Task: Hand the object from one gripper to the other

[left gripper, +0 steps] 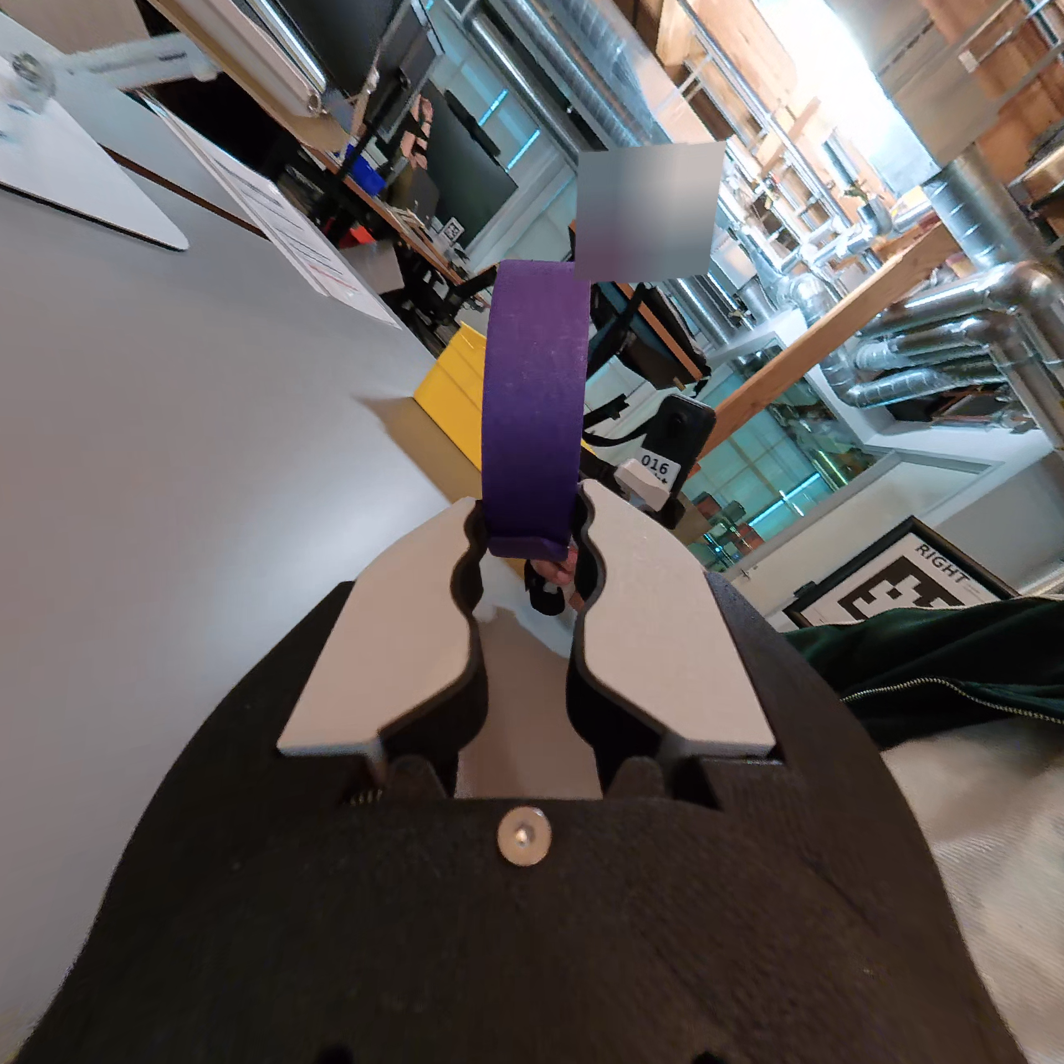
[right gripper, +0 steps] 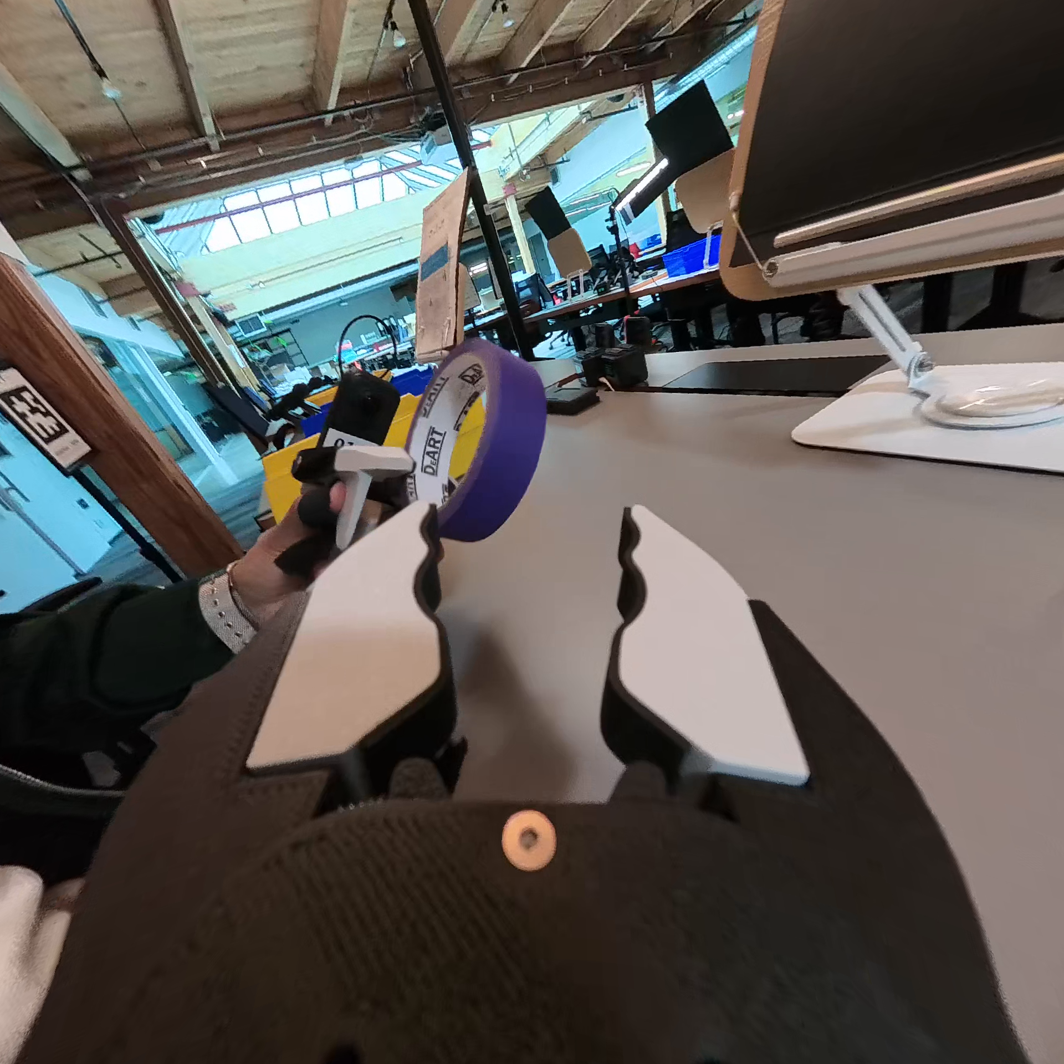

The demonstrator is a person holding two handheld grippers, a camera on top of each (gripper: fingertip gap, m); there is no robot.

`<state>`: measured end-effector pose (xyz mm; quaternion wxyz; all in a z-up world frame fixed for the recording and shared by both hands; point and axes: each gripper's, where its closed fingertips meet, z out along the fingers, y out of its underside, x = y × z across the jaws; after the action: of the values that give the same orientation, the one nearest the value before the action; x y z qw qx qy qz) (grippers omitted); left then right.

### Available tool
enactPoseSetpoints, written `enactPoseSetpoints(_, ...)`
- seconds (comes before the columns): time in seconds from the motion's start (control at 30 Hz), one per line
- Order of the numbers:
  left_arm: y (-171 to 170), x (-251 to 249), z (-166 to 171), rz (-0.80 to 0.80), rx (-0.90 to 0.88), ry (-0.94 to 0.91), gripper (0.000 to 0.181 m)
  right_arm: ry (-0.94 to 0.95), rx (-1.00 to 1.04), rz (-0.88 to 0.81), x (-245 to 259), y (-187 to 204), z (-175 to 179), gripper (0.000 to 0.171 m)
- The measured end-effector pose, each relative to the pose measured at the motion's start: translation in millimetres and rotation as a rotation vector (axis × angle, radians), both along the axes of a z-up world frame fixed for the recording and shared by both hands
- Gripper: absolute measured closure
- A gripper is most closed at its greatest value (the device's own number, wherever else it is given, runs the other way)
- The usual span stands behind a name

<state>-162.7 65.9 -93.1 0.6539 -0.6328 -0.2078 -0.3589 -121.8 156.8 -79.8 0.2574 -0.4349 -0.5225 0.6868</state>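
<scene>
A roll of purple tape (left gripper: 532,403) stands on edge between the fingers of my left gripper (left gripper: 529,518), which is shut on its lower rim and holds it above the grey table (left gripper: 173,460). In the right wrist view the same tape roll (right gripper: 506,449) hangs in the air, held at its left rim by the left gripper (right gripper: 397,469). My right gripper (right gripper: 529,518) is open and empty, just below and in front of the roll. Its left fingertip (right gripper: 426,518) is close to the roll's bottom edge. Part of the right gripper (left gripper: 650,472) shows behind the roll.
A yellow bin (right gripper: 282,478) stands past the table's left edge. A white monitor stand base (right gripper: 921,426) and a monitor (right gripper: 898,144) are at the right rear. A printed sheet (left gripper: 299,242) lies on the table. A dark green sleeve (right gripper: 86,650) is at the left. Left tips to right tips: about 11 cm.
</scene>
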Motion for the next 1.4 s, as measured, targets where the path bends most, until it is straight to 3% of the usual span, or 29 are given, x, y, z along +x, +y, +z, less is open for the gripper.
enactPoseSetpoints(0.47,3.2,-2.2,-16.4,0.04,-0.128,0.096,0.151,0.086,0.491,-0.032,3.4,-26.3,-11.7,0.117)
enactPoseSetpoints(0.77,8.5,4.8,-32.3,0.033,-0.258,0.137,0.15,0.162,1.19,-0.055,5.9,-46.7,-43.0,0.128)
enactPoseSetpoints(1.07,23.3,32.2,-36.5,-0.014,-0.306,0.195,0.15,0.166,1.667,-0.056,6.0,-56.0,-72.5,0.138)
enactPoseSetpoints(1.2,27.0,40.7,-34.8,-0.032,-0.302,0.196,0.15,0.114,1.788,-0.067,3.8,-50.1,-84.3,0.143)
enactPoseSetpoints(1.27,28.1,43.4,-35.8,-0.037,-0.308,0.203,0.15,0.102,1.798,-0.086,2.8,-47.2,-83.7,0.155)
enactPoseSetpoints(1.4,29.3,45.5,-35.8,-0.036,-0.312,0.228,0.15,0.08,1.775,-0.078,3.7,-45.4,-84.7,0.157)
